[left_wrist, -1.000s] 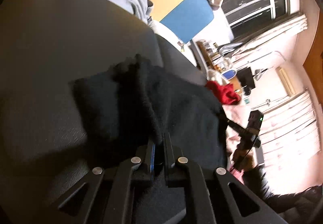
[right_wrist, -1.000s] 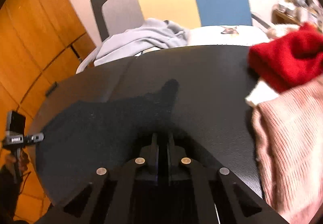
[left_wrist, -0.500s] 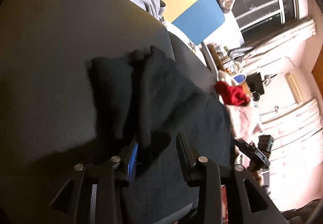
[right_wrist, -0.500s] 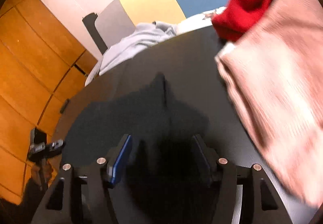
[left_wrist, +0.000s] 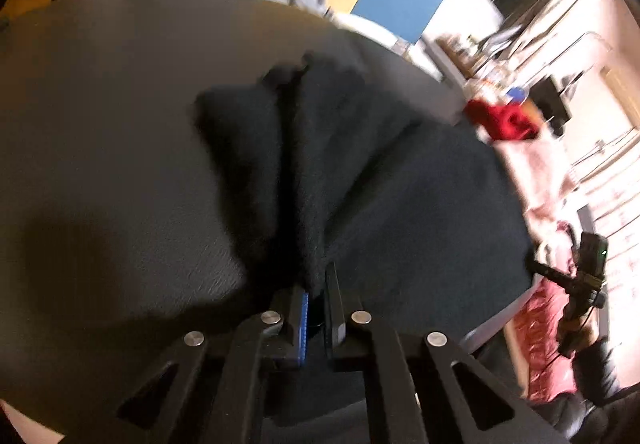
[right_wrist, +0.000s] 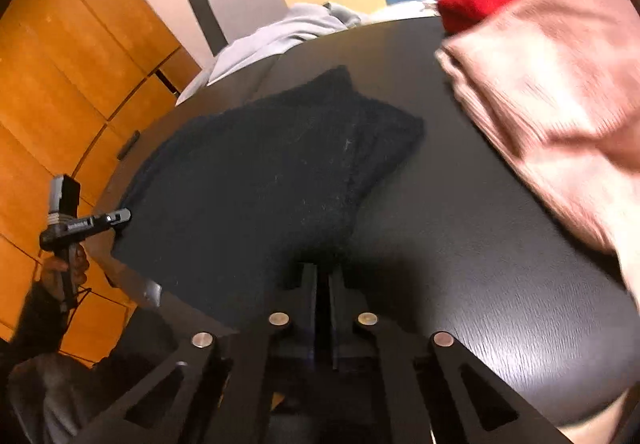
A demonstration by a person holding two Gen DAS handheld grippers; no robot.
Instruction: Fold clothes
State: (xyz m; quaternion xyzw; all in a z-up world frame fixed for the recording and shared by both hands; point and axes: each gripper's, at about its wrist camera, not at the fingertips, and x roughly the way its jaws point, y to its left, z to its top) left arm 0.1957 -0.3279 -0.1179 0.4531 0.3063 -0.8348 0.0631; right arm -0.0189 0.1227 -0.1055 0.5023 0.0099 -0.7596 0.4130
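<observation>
On dark table (right_wrist: 460,228): left gripper (left_wrist: 316,284) fingers pinch black garment (left_wrist: 380,184) edge; right gripper (right_wrist: 322,272) fingers likewise pinch its near edge.

1. No text, label, brand, number or sign can be read in either wrist view.
2. Pale marks show on the side of the left hand-held gripper (right_wrist: 120,215) in the right wrist view, too small and blurred to make out.
3. A small green light glows on the dark device (left_wrist: 593,252) atop the right hand-held gripper in the left wrist view; no lettering shows on it.
</observation>
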